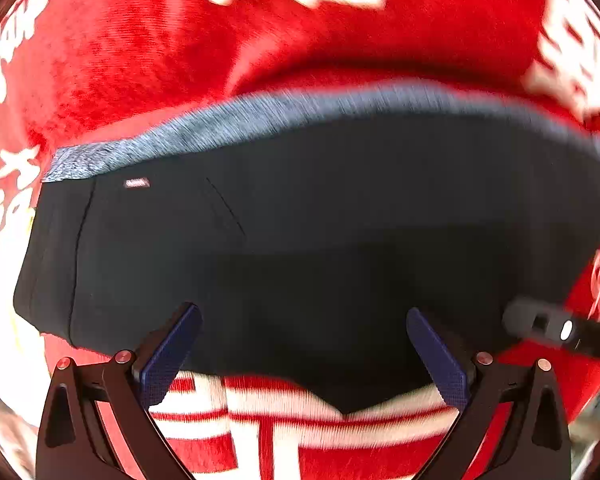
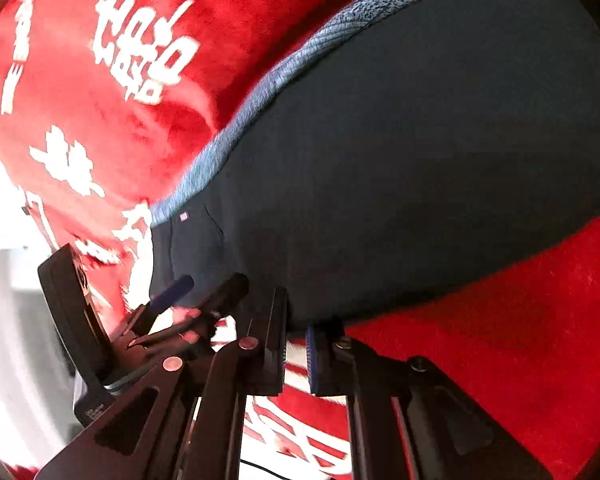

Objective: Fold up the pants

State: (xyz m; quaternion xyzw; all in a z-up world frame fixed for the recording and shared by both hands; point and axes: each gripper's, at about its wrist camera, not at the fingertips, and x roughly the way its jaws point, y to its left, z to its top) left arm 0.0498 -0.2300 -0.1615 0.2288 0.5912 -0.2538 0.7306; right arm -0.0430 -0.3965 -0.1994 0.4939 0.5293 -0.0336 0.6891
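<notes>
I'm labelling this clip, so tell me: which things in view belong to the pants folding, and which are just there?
Part of the job:
- dark navy pants with a heathered blue waistband
- left gripper, jaws wide open over the pants' near edge
- right gripper, jaws nearly shut at the pants' edge

Just there:
- red plush blanket with white lettering, lying under the pants

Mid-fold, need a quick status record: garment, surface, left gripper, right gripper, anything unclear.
garment: dark pants with blue-grey waistband, lying spread out
surface: red blanket with white print
left gripper: open, fingers apart over the pants' near edge
right gripper: nearly closed at the pants' near edge, a narrow gap between its pads
unclear: whether the right gripper is pinching fabric; both views motion-blurred
</notes>
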